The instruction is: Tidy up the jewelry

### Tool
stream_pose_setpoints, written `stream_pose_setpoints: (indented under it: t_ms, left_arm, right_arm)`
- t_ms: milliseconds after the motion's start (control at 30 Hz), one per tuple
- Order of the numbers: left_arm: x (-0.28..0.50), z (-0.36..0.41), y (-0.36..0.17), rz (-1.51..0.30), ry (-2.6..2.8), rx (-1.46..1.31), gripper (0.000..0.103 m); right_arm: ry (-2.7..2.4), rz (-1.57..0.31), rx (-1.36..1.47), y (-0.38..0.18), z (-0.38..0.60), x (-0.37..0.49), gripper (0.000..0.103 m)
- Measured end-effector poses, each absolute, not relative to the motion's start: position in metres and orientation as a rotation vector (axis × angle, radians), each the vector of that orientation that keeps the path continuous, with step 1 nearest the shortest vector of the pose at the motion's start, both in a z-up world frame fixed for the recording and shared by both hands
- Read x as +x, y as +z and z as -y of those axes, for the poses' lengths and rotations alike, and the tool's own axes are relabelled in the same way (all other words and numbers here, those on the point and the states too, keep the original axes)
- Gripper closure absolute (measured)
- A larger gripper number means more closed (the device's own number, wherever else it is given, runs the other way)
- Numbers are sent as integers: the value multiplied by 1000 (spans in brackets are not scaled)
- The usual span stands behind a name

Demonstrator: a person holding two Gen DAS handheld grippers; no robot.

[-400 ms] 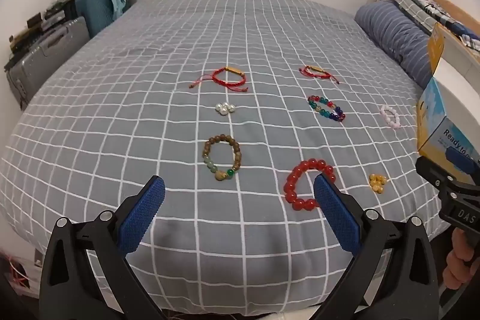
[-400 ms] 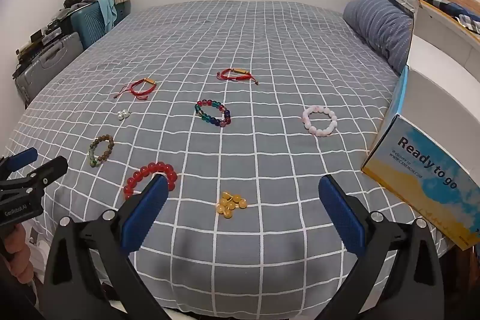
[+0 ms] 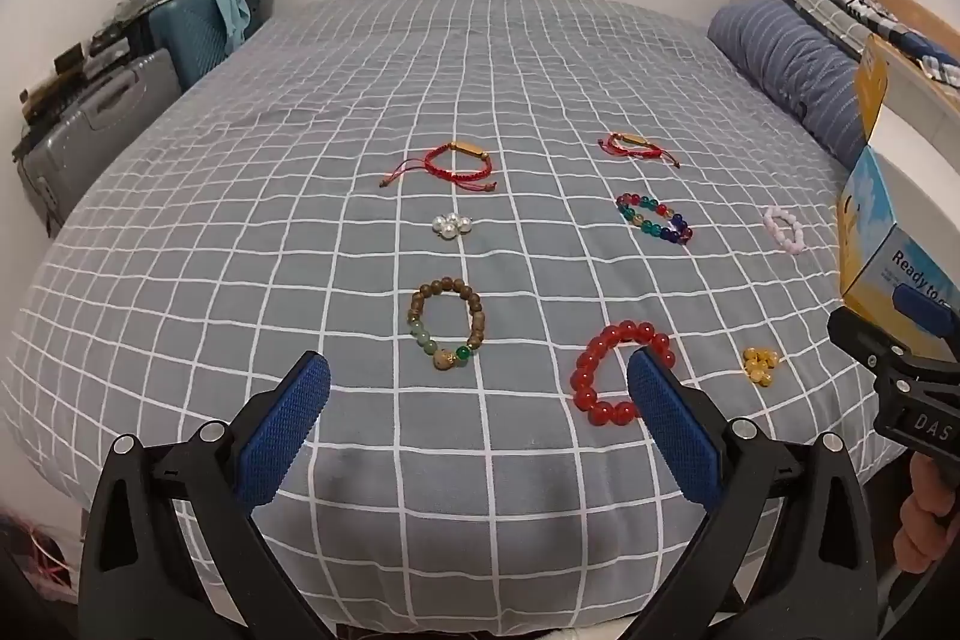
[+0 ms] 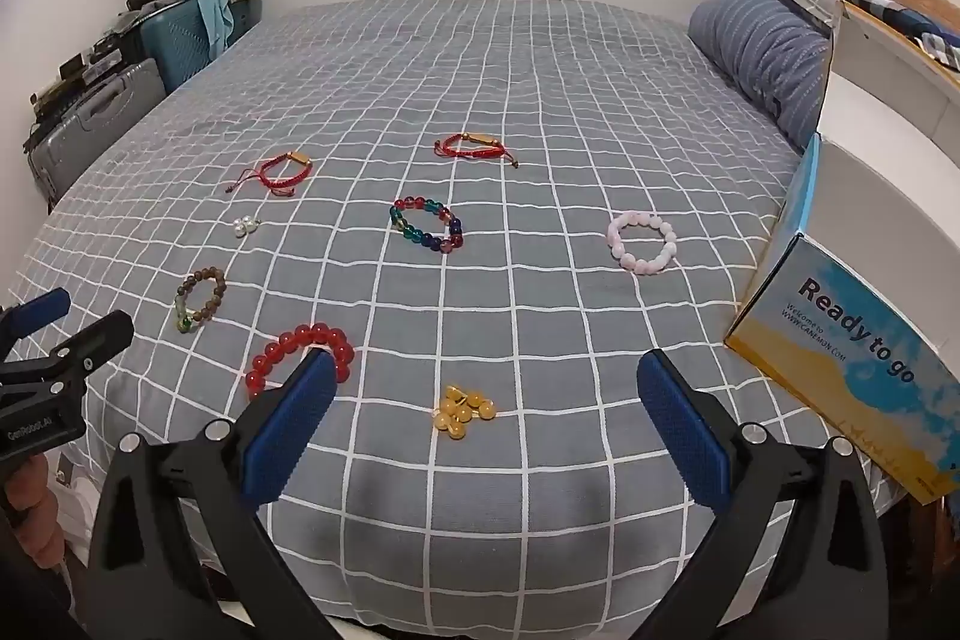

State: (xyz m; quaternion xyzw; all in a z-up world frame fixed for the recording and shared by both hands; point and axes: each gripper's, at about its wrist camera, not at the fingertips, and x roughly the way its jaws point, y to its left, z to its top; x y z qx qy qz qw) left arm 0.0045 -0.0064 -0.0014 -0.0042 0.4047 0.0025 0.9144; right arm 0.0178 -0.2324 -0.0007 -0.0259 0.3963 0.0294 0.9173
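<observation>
Jewelry lies untouched on the grey checked bed point(image 3: 480, 58); left gripper point(image 3: 480, 436) and right gripper point(image 4: 486, 436) hang wide and empty. The round red bead bracelet point(image 3: 606, 370) just ahead of the left gripper seems the first pick.

Both grippers hung side by side, pointing toward twelve o'clock. The left gripper point(image 3: 479, 379) had its blue-padded fingers point(image 3: 282, 436) spread wide, gripping nothing. The right gripper point(image 4: 486, 382), at its three o'clock, was spread just as wide and equally empty, fingertips point(image 4: 684, 430) apart.
</observation>
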Motion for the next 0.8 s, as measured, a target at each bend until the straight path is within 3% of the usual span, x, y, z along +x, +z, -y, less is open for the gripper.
stream_pose_setpoints:
  t_ms: [800]
  left_arm:
    - [6,2,0,-848,22,-49,5]
  right_arm:
    - [56,-810,-55,3,229,20,6]
